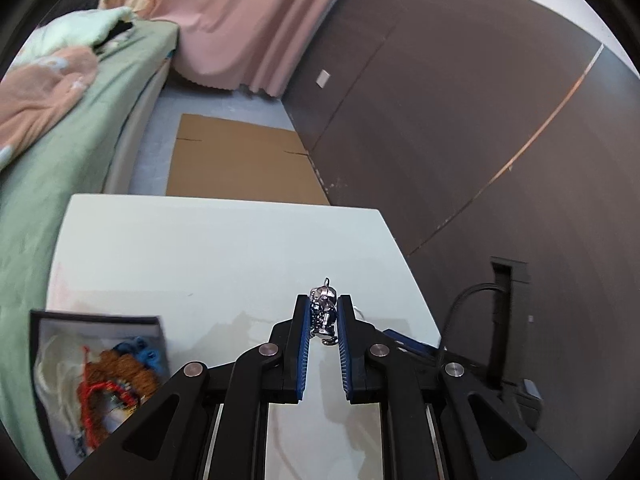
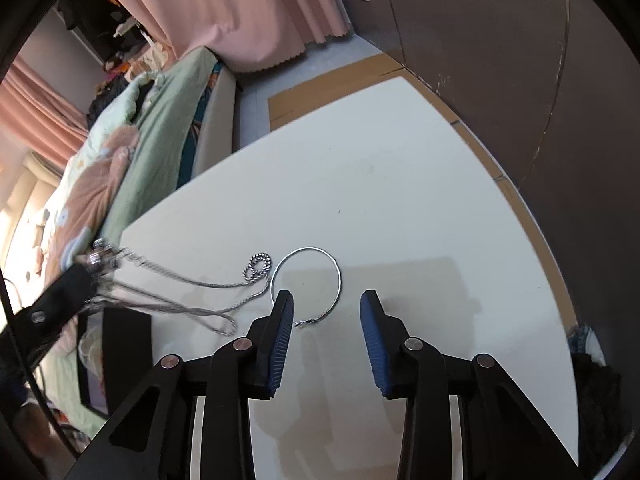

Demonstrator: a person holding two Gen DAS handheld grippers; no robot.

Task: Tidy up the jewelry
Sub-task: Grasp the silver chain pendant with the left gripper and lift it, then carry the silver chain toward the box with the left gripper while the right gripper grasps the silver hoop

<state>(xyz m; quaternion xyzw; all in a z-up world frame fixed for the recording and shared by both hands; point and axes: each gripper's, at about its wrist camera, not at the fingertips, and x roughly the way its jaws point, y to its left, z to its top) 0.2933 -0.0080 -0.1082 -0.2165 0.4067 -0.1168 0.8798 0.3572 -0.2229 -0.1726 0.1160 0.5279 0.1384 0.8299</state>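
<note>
Left hand-held gripper pinching a silver pendant above the white worktop, chain trailing, right hand-held gripper spread over a thin silver hoop, open jewelry box beside.

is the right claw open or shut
Open. In the right wrist view the right claw has a wide gap between its blue pads, holding nothing; the thin silver bangle lies on the white table ahead.
</note>
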